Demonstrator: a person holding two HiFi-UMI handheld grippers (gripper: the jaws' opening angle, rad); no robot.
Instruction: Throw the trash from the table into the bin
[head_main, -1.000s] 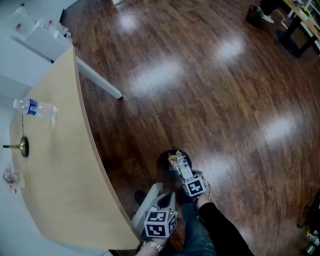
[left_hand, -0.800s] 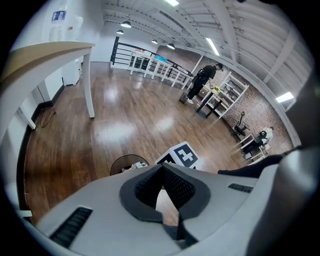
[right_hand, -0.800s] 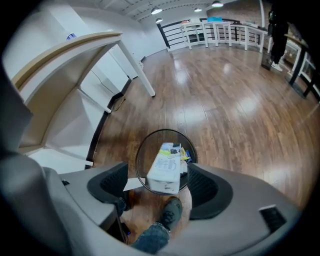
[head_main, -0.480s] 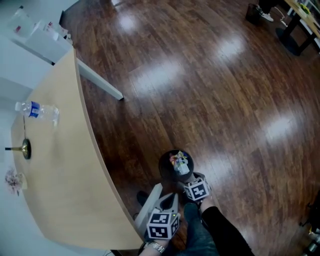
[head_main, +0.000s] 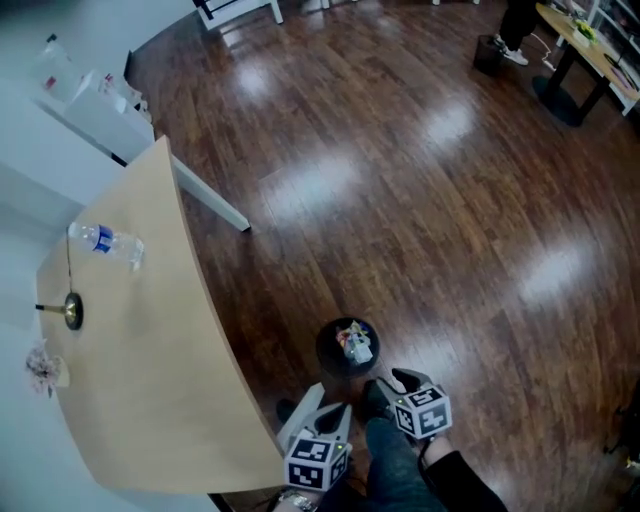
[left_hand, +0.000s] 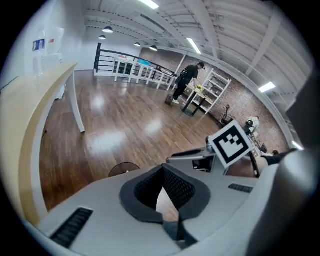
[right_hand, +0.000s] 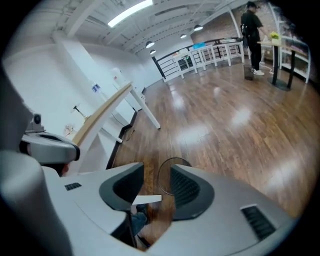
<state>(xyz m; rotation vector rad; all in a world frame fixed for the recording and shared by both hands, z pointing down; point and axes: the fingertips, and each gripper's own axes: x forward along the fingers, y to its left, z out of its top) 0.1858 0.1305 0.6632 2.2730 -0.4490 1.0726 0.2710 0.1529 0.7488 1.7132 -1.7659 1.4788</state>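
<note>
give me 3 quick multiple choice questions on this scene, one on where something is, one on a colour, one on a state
1. Where does the bin stand?
A) on the wooden floor beside the table
B) on the table
C) on a chair

2. What colour is the label on the plastic bottle?
A) red
B) blue
C) yellow

3. What state is the bin in?
A) tipped over
B) upright and empty
C) upright with trash inside

Key: 1 A, the head view shows it on the floorboards, off the tabletop; 2 B, a blue band wraps the clear bottle; 3 C, its round mouth faces up with colourful wrappers in it.
</note>
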